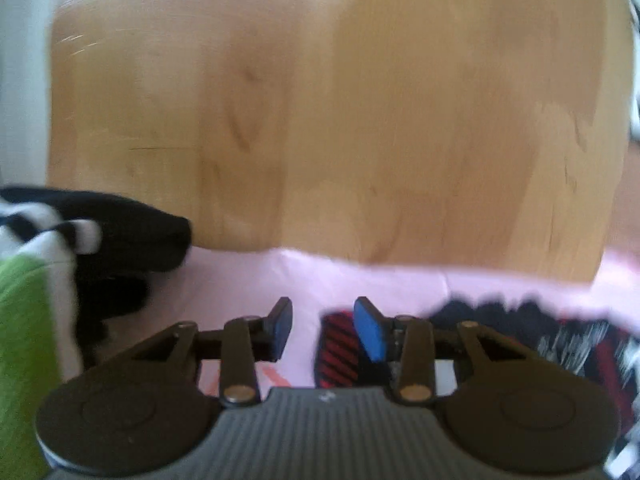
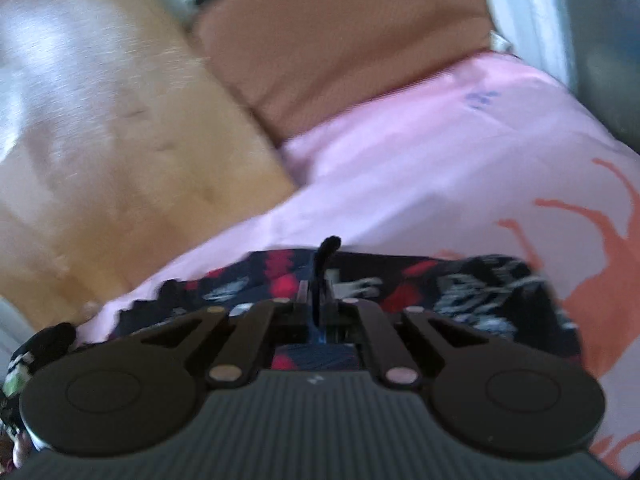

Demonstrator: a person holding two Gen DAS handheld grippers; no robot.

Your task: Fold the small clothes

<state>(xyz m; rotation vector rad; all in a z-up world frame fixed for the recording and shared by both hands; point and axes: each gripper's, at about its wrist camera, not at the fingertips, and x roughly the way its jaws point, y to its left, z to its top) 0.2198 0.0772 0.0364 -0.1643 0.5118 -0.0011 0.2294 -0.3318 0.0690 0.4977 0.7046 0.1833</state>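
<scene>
A small garment patterned in black, red and white [image 2: 460, 292] lies on a pink cloth with orange print [image 2: 440, 160]. My right gripper [image 2: 320, 300] is shut on the patterned garment's edge; a dark bit of fabric sticks up between the fingers. In the left wrist view my left gripper [image 1: 322, 326] is open and empty, its blue pads [image 1: 370, 330] hovering just above the pink cloth [image 1: 248, 276] beside the patterned garment [image 1: 520, 332]. Both views are blurred.
A wooden table [image 1: 320, 100] stretches ahead. A pile of other clothes, black [image 1: 132, 236], black-and-white striped and green [image 1: 24, 340], lies at the left. A brown cushion-like surface [image 2: 340, 40] sits beyond the table edge in the right wrist view.
</scene>
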